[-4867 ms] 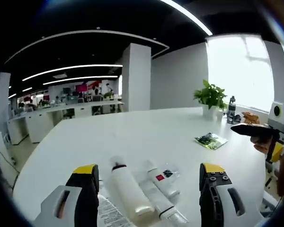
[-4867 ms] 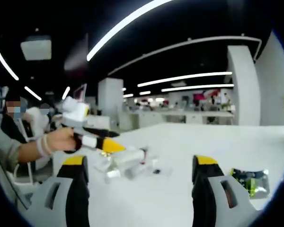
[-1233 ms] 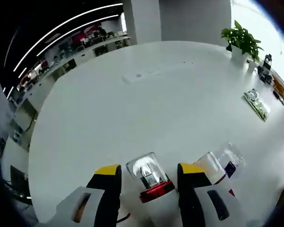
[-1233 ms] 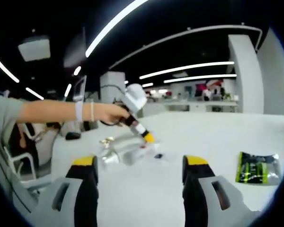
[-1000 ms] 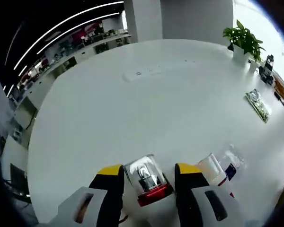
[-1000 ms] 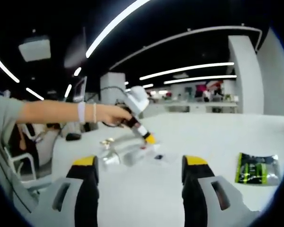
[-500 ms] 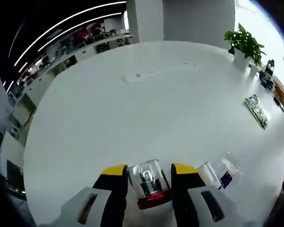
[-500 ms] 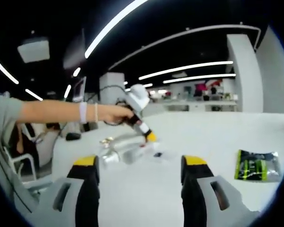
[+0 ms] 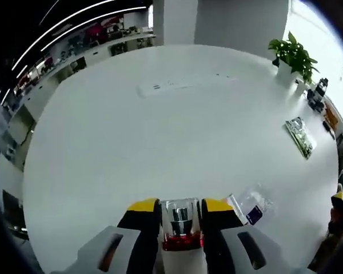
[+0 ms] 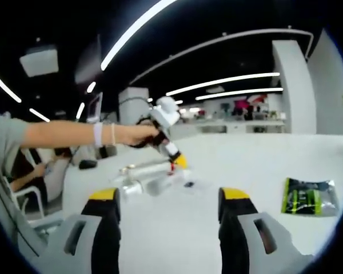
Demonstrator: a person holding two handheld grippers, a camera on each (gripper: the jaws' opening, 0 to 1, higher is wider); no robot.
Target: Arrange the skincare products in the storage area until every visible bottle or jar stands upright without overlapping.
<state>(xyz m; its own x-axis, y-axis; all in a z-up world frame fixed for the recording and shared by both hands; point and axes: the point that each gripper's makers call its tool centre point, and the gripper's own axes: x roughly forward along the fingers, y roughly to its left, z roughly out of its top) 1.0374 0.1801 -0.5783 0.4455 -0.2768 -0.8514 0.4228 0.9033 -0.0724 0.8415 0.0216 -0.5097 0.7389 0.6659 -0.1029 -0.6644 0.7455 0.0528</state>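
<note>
Here the left tongs (image 9: 180, 212) are clamped on a clear-capped, red-collared white bottle (image 9: 180, 228) above the white tabletop (image 9: 160, 125), while the right tongs (image 10: 168, 201) stand apart.

Left gripper view is looking steeply down from close above the white table (image 9: 160, 131), facing across it toward the potted plant (image 9: 291, 54). Right gripper view is sitting low, looking level along the tabletop. Both are catching the green packet (image 10: 310, 197).
</note>
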